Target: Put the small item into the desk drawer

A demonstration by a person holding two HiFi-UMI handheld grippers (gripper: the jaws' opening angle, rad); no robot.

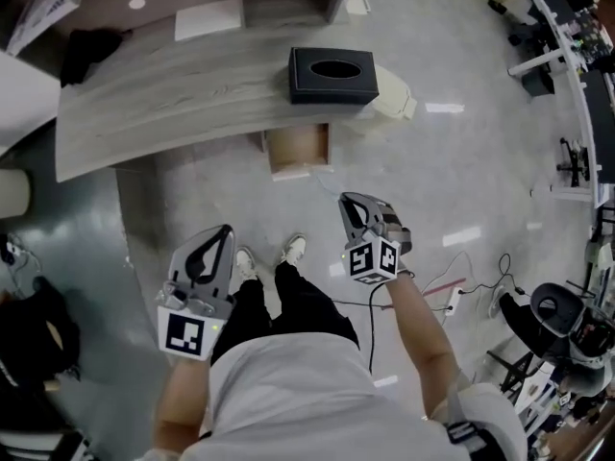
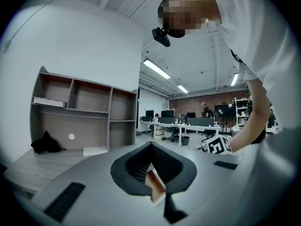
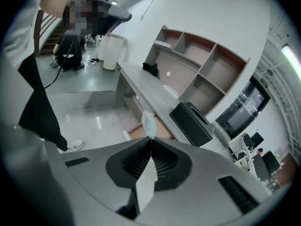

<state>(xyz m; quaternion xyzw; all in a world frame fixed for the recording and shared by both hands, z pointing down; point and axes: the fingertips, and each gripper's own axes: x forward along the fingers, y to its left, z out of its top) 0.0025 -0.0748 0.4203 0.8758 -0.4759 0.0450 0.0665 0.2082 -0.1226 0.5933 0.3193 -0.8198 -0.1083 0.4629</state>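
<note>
My right gripper (image 3: 150,139) is shut on a small, thin, pale packet (image 3: 148,122) that sticks up past the jaw tips. Beyond it, under the grey desk (image 3: 150,91), is the open drawer (image 3: 162,129) with a brown inside. In the head view the drawer (image 1: 298,147) is pulled out below the desk (image 1: 173,94), and the right gripper (image 1: 348,202) hangs a short way in front of it, pointing at it. The packet does not show there. My left gripper (image 1: 227,230) is held lower left, near the person's legs, with its jaws (image 2: 151,144) together.
A black tissue box (image 1: 332,73) stands on the desk above the drawer. A shelf unit (image 2: 80,112) rises at the desk's back, with a black cloth (image 1: 88,46) beside it. Cables (image 1: 452,291) and office chairs (image 1: 553,310) are on the floor to the right.
</note>
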